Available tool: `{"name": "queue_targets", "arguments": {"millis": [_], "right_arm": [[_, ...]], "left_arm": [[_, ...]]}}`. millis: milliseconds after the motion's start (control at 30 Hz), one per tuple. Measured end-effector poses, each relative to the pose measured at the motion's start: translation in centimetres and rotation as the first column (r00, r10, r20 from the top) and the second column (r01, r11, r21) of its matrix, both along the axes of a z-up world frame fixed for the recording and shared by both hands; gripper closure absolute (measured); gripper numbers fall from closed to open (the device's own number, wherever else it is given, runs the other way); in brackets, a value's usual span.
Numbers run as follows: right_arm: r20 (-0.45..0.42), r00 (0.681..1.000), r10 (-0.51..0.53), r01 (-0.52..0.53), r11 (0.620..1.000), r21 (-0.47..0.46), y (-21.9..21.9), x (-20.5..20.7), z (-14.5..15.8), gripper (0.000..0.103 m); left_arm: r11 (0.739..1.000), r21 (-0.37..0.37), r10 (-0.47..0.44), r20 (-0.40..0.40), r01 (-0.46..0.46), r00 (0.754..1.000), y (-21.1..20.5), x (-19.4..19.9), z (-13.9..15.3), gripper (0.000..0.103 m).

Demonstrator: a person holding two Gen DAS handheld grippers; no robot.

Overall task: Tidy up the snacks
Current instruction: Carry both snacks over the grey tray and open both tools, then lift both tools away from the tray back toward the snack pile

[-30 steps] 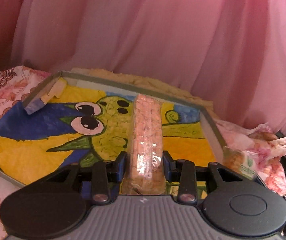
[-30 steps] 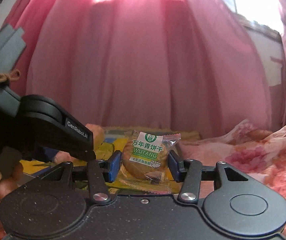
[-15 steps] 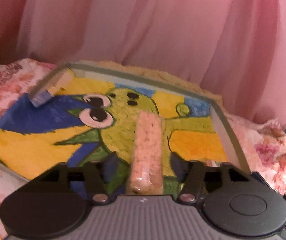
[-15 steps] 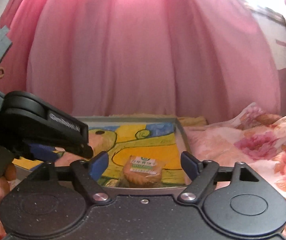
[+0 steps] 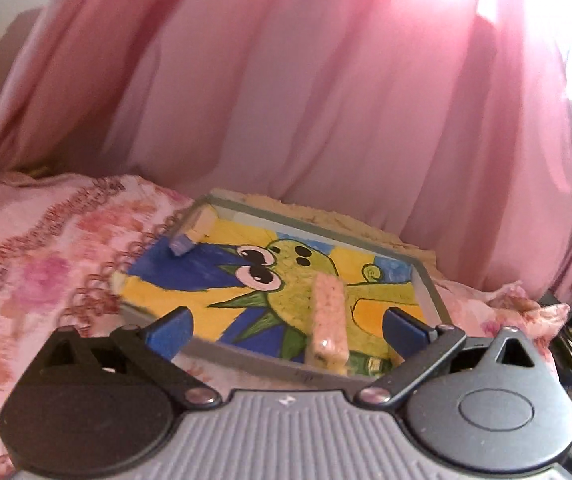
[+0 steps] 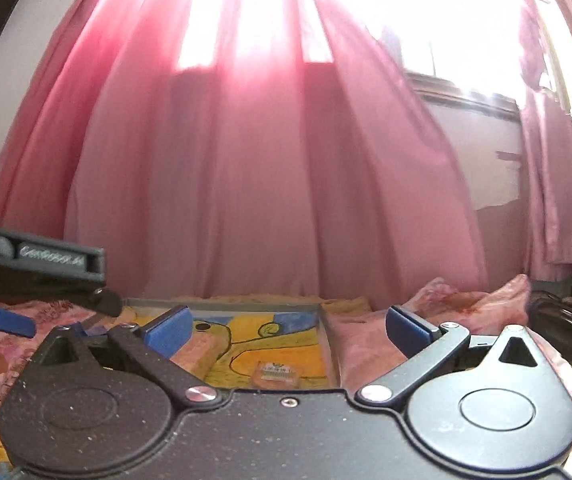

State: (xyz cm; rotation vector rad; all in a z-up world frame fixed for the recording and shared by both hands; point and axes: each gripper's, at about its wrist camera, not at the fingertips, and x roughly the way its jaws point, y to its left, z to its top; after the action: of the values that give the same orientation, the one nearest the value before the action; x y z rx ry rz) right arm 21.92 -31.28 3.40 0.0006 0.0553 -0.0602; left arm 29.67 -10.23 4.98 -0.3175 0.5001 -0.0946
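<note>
Two snacks are shown inside the painted tray (image 5: 431,292): the long bar (image 5: 327,320), lengthwise ahead of the open left tool (image 5: 286,326), and the biscuit packet (image 6: 276,372) below the open right tool (image 6: 286,326).

Home bedroom: pink curtains (image 6: 270,184), floral bedspread (image 5: 46,264).

Sheer pink cloth curtain (image 5: 325,120) behind, soft flowered cloth bedcover (image 5: 46,264) below. Matt painted tray (image 5: 425,276) holding a glossy clear-wrapped snack bar (image 5: 327,320). Matt black speckled plastic on right gripper (image 6: 286,332), with shiny metal rivets.
</note>
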Motion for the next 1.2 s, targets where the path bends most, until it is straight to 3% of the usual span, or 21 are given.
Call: {"name": "queue_targets", "arguments": {"millis": [400,867,1200], "right_arm": [[-0.008,1.0,-0.011,0.011,1.0,-0.01,2.7,-8.6,-0.4,0.001],[-0.091,0.995,0.028,-0.028,1.0,0.007,5.4,-16.1,-2.1,0.001],[-0.189,0.982,0.026,-0.02,0.999,0.035,6.2,-19.4,-3.3,0.001]], "left_arm": [[0.996,0.092,-0.027,0.125,0.015,0.992,3.2,-10.9,-0.6,0.0],[0.985,0.171,-0.037,0.117,0.017,0.992,6.1,-18.4,-2.9,0.0],[0.975,0.218,-0.049,0.039,0.04,0.998,7.9,-22.2,-5.3,0.0]]}}
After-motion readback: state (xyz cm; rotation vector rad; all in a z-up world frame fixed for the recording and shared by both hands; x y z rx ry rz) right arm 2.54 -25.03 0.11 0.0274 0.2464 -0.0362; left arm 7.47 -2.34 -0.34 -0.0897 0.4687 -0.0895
